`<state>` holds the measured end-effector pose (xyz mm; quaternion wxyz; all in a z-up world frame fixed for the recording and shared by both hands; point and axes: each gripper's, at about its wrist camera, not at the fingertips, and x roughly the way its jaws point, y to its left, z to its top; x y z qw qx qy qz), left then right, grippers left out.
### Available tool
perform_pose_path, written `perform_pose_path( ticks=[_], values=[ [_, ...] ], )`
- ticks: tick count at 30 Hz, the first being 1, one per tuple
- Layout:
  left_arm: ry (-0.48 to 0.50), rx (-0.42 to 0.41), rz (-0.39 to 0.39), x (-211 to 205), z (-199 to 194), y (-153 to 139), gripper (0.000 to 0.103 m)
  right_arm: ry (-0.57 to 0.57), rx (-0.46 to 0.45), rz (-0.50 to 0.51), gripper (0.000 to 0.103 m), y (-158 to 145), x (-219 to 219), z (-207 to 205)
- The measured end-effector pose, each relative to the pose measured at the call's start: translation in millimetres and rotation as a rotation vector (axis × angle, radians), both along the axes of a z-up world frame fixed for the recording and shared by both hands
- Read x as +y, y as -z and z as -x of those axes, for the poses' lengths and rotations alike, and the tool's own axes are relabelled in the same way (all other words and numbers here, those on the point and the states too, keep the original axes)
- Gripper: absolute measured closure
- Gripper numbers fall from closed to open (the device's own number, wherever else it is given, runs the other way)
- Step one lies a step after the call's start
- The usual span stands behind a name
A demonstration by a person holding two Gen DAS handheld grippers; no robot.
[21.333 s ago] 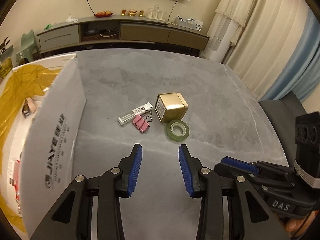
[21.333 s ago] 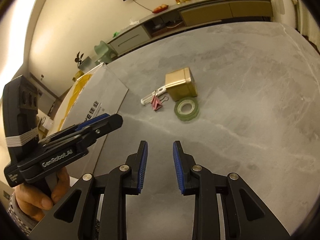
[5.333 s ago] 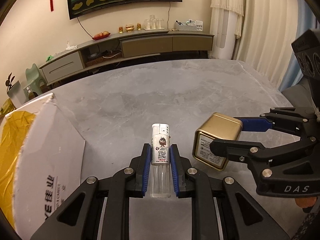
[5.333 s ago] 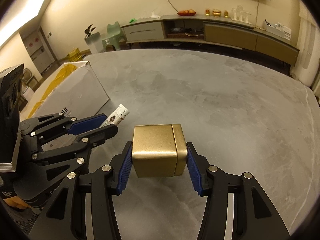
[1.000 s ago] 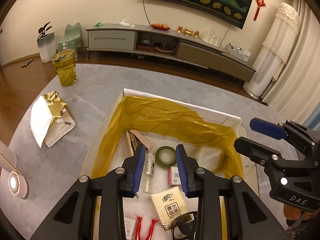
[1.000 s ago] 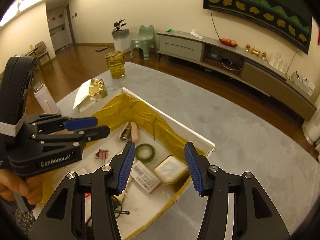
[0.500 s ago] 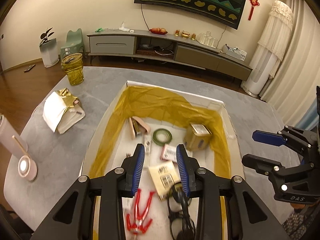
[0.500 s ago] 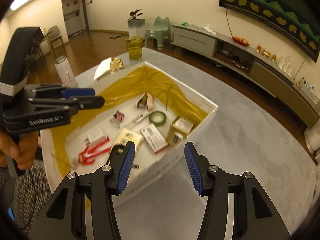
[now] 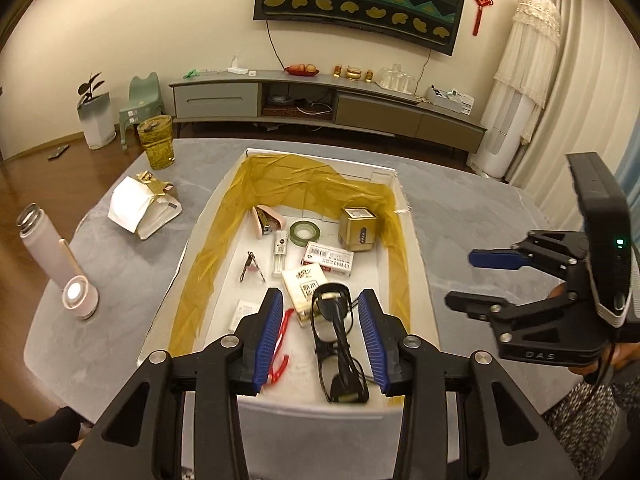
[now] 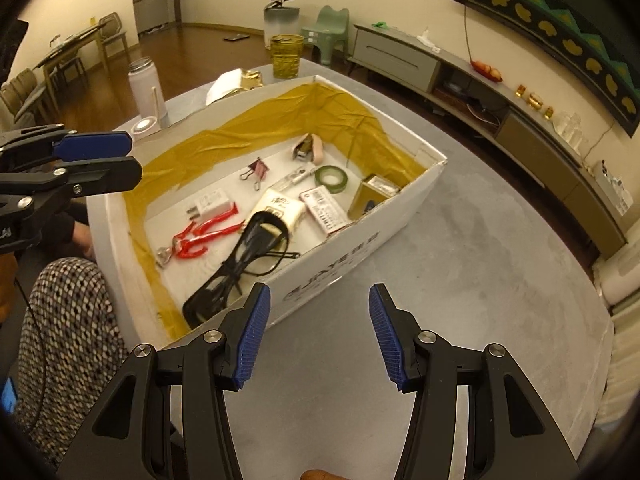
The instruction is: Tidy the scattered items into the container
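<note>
Both grippers hold nothing: we find the left gripper [image 9: 323,340] parted wide above the near end of the white box [image 9: 416,248], and the right gripper [image 10: 320,334] spread wide over the grey table [image 10: 460,280] just beside the box. Inside the box we note the gold tin [image 9: 357,229] in the far right corner, green tape roll [image 9: 305,233], lighter [image 9: 280,253], pink binder clip [image 10: 256,172] and black glasses [image 9: 340,344].

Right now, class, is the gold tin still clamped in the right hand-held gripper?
No: the right hand-held gripper is open and empty, and the gold tin sits inside the box.
</note>
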<state>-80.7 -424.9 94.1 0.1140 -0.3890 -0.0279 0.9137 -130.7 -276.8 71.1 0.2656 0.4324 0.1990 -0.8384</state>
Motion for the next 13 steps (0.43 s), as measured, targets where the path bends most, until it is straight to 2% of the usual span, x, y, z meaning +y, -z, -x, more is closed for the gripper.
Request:
perform_pose_path(
  ticks=[13],
  values=[
    [0.038, 0.001, 0.021, 18.5, -37.0, -5.6, 0.061, -0.025, 0.026, 0.010, 0.048, -9.6, -13.1, -38.2]
  ],
)
